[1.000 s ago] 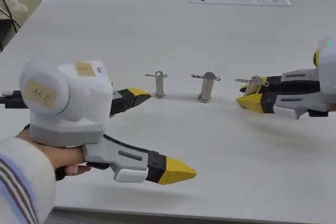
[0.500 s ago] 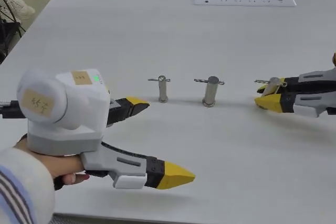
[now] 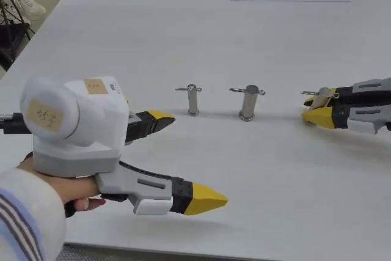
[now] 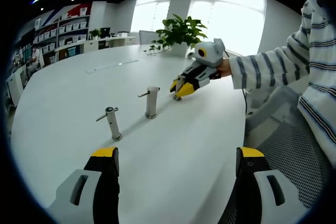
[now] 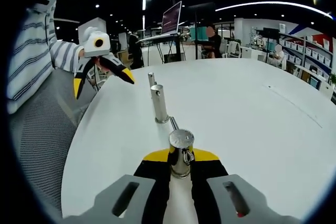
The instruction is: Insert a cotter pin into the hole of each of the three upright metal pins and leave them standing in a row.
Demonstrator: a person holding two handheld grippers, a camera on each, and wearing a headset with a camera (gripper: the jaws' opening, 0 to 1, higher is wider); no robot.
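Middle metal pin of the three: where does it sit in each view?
Head view: middle pin right of centre, mid-height.
Left gripper view: middle pin left of centre, mid-height.
Right gripper view: middle pin left of centre, beyond the gripped pin.
Shared landmark: thin end pin, next to it.

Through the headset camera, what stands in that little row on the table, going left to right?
A thin metal pin → thicker metal pin → third metal pin, clamped in the right gripper.
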